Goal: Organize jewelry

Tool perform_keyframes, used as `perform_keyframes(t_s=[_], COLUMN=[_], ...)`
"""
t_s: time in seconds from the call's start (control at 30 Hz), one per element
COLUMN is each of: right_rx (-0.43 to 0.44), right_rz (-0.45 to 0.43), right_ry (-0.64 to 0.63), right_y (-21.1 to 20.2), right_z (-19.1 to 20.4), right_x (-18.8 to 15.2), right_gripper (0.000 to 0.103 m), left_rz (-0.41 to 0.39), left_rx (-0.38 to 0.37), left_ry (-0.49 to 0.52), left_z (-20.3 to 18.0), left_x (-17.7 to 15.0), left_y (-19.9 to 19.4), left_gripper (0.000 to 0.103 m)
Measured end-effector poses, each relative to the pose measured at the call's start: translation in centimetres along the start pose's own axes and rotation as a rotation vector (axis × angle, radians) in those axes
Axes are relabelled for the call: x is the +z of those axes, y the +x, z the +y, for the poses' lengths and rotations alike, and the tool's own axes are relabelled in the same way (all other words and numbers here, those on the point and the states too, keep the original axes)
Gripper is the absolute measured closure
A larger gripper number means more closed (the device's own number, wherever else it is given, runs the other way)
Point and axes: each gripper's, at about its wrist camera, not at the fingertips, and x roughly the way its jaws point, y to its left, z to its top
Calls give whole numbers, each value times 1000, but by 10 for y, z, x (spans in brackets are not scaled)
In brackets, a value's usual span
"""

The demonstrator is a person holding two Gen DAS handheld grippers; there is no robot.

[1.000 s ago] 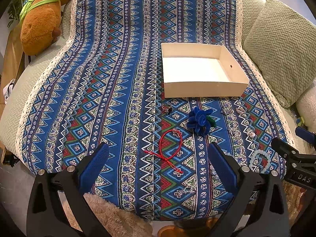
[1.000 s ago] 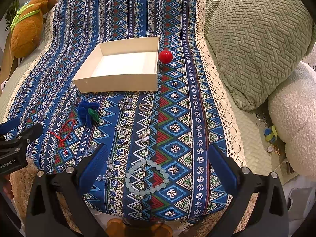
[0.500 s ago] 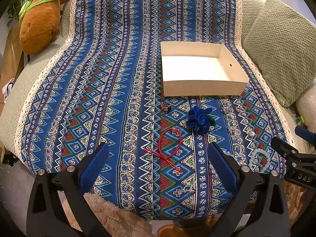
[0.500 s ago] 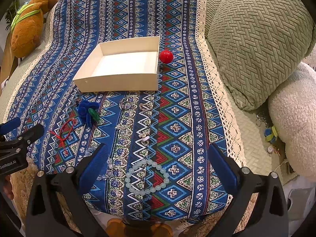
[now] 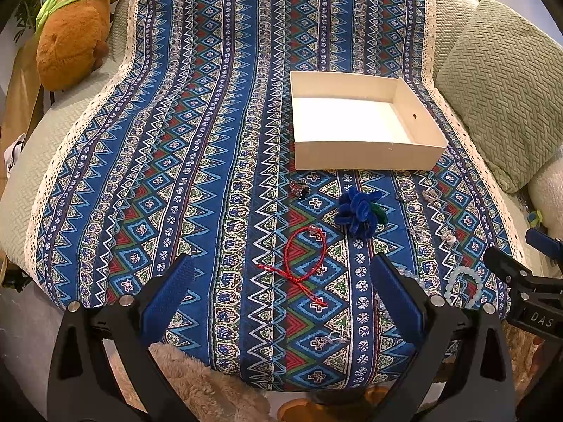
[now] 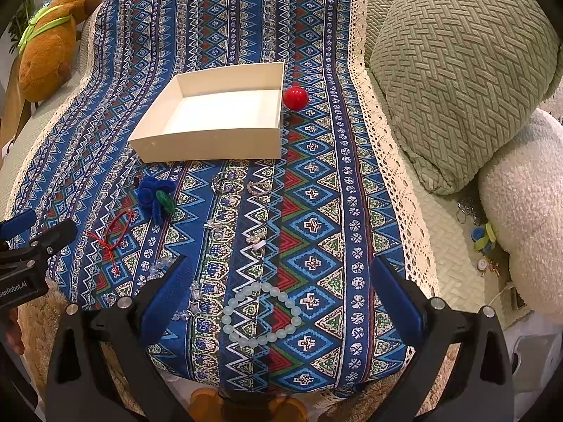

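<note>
Both jaws released: left gripper (image 5: 281, 288) over red cord bracelet (image 5: 303, 261); right gripper (image 6: 279, 286) over pale bead bracelet (image 6: 262, 313); white box (image 6: 211, 140) at 12 o'clock.

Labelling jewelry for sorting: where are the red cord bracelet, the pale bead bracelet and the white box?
red cord bracelet (image 5: 305, 251): left wrist view, loop's cord.
pale bead bracelet (image 6: 232, 330): right wrist view, left beads.
white box (image 6: 211, 142): right wrist view, front wall.

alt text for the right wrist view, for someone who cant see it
The open right claw hovers over a pale bead bracelet on a blue patterned cloth. Farther away sit an empty white box and a red ball.
</note>
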Motion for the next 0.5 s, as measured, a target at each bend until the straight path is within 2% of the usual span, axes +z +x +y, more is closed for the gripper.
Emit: perform_keyframes(t_s=[0.5], right_rx=[7], right_rz=[18], right_ry=[9], right_y=[8], right_z=[-1], right_x=[4], right_gripper=[3], left_rz=[27], left_rx=[-17], left_ry=[-6], left_z=[7], left_x=[6], left_y=[16], left_gripper=[5])
